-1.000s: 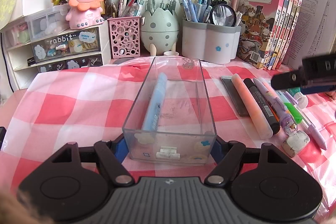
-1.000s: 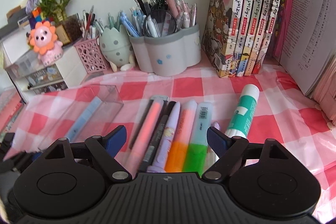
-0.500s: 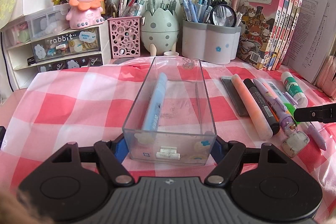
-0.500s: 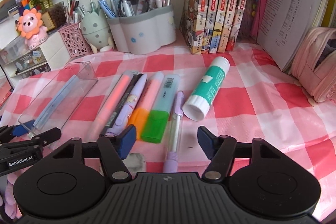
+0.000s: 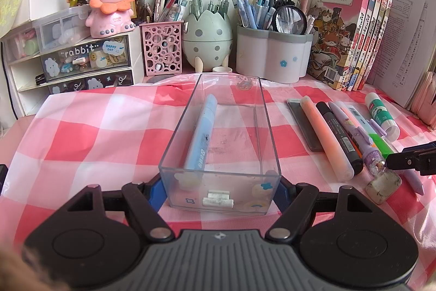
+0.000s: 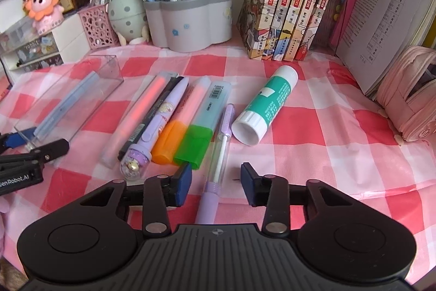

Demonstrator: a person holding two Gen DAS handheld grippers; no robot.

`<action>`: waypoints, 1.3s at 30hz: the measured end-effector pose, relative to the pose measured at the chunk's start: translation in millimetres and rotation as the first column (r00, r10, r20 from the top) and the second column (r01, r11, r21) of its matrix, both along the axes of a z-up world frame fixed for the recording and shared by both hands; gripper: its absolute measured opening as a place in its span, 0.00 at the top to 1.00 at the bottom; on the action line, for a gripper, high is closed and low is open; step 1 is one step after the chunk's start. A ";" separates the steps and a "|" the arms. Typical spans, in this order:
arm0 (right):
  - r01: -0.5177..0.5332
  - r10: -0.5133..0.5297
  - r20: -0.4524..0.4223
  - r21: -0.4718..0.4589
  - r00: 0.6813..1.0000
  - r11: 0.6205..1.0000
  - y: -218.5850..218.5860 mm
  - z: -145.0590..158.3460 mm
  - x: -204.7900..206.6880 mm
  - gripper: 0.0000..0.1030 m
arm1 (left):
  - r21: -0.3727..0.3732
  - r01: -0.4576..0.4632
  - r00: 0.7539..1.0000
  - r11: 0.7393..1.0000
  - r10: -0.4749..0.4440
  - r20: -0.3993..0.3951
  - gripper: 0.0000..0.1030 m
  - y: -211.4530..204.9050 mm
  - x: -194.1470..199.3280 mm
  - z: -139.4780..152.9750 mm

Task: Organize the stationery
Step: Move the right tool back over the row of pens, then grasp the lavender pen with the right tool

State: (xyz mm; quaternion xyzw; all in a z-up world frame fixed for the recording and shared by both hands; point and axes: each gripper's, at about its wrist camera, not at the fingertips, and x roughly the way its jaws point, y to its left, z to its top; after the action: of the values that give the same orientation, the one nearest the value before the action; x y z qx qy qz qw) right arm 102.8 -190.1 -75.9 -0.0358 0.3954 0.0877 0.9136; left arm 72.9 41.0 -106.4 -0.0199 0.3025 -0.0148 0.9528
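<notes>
On the desk (image 5: 109,127) my left hand-held gripper (image 5: 220,188) clasps the clear box (image 5: 222,182) holding one blue pen (image 5: 201,135), while my right hand-held gripper (image 6: 216,180), open, straddles the lilac pen (image 6: 218,154); others remain outside.

A pink lion figurine (image 5: 110,0) sits atop a set of small drawers (image 5: 81,59) at the back left of a red-and-white checked tablecloth (image 5: 90,127). Right of the drawers stand a pink lattice cup (image 5: 161,48), an egg-shaped holder (image 5: 207,37) and, farthest right, a row of upright books (image 5: 351,37). A pink pouch (image 6: 408,97) lies right of the books.
</notes>
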 end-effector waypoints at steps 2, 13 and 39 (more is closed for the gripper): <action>0.000 0.000 0.000 -0.016 1.000 1.000 1.2 -0.2 -0.6 0.67 | 0.000 0.000 1.000 1.000 0.000 0.000 0.52 -0.2 0.0 0.0; 0.037 -0.036 -0.028 0.033 0.999 0.999 -5.6 5.7 1.3 0.88 | 0.000 0.000 1.000 1.000 0.000 0.000 0.52 -0.1 0.0 0.0; 0.037 -0.032 -0.019 0.377 0.999 0.925 -9.0 50.4 13.3 0.90 | 0.000 0.001 1.000 1.000 -0.001 0.001 0.52 0.1 0.0 0.0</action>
State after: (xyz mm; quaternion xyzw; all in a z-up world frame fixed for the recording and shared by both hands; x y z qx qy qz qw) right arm 116.1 -199.1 -25.5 0.1479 0.3774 0.1464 0.9024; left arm 72.9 41.1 -106.5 -0.0200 0.3022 -0.0152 0.9529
